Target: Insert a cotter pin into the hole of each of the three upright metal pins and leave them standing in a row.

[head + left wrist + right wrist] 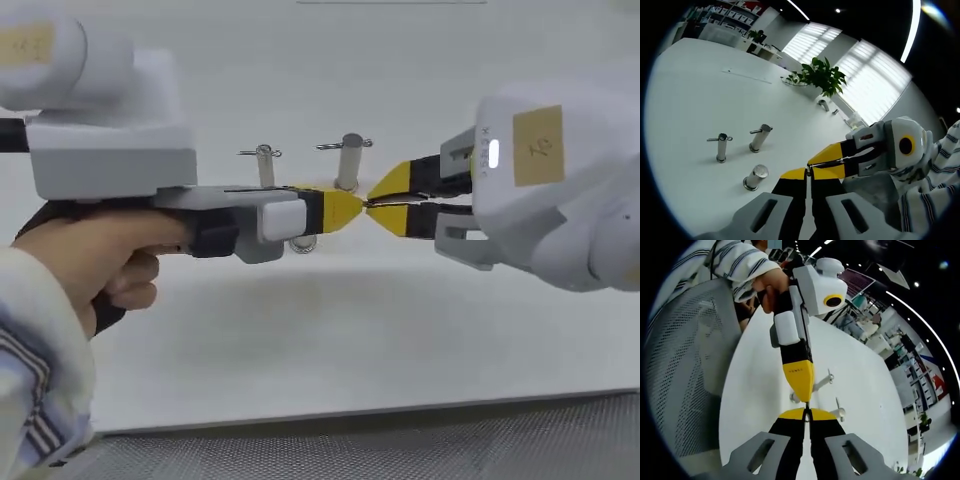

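Two pins (760, 138) beyond the bare pin (756, 177) already carry cotter pins (719, 138); it's the one left. My right gripper (372, 205) pinches the last cotter pin (840, 160) near it, my left gripper (355, 206) has its jaws together, and the tips touch.

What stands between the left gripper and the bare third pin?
Nothing visible. In the left gripper view the bare pin stands on open table, just left of the left gripper.

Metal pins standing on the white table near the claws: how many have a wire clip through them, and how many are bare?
Pins with a wire clip: 2
Bare pin: 1
Total: 3
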A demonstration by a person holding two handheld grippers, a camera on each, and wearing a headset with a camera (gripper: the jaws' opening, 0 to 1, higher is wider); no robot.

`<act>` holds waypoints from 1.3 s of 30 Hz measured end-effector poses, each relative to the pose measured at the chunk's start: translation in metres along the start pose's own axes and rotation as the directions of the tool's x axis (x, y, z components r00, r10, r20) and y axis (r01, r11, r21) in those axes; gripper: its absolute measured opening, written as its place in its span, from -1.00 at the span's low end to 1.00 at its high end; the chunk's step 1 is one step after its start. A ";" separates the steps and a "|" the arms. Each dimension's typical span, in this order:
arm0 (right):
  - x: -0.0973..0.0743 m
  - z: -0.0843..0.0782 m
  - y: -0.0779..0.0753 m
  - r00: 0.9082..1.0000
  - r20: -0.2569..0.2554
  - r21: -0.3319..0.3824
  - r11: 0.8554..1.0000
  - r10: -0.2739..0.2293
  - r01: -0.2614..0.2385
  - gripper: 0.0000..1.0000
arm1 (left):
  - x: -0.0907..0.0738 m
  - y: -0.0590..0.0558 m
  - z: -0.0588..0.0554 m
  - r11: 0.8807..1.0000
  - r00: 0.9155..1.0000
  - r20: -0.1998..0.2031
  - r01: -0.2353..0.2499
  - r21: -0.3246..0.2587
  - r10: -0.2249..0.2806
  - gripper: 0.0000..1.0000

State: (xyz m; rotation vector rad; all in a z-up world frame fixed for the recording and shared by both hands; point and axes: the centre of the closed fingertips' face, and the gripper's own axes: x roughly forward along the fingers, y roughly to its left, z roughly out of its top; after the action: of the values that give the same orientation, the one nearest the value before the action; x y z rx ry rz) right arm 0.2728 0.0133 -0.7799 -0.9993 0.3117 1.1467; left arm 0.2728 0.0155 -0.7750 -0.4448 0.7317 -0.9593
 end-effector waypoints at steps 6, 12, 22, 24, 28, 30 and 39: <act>-0.001 0.002 -0.002 1.000 0.020 -0.005 1.000 -0.004 0.004 -0.91 | -0.003 0.001 0.002 0.998 1.000 0.008 0.017 -0.066 -0.016 -1.00; -0.001 0.002 -0.002 1.000 0.022 -0.007 1.000 -0.005 0.005 -0.83 | -0.003 0.000 0.001 0.999 1.000 0.007 0.019 -0.043 -0.019 -1.00; -0.008 -0.009 0.006 0.994 0.032 0.133 0.985 0.103 -0.106 -0.75 | -0.008 -0.015 -0.005 0.957 0.996 -0.030 0.088 0.277 -0.083 -1.00; -0.009 -0.008 0.009 0.989 0.060 0.183 0.973 0.133 -0.142 -0.75 | -0.009 -0.019 -0.007 0.929 0.994 -0.040 0.109 0.353 -0.102 -1.00; -0.013 -0.006 0.017 0.977 0.100 0.254 0.944 0.189 -0.208 -0.73 | -0.011 -0.029 -0.010 0.830 0.986 -0.058 0.164 0.533 -0.158 -1.00; -0.015 -0.004 0.020 0.972 0.116 0.269 0.936 0.204 -0.229 -0.73 | -0.011 -0.035 -0.011 0.816 0.982 -0.063 0.183 0.548 -0.177 -1.00; -0.016 -0.005 0.032 0.957 0.130 0.280 0.916 0.261 -0.288 -0.77 | -0.008 -0.048 -0.017 0.769 0.970 -0.103 0.237 0.594 -0.220 -1.00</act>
State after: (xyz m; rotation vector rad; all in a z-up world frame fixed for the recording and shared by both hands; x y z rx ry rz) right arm 0.2392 0.0017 -0.7878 -0.6487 0.5482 1.3493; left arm 0.2297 -0.0029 -0.7527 0.0518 0.3582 -1.3696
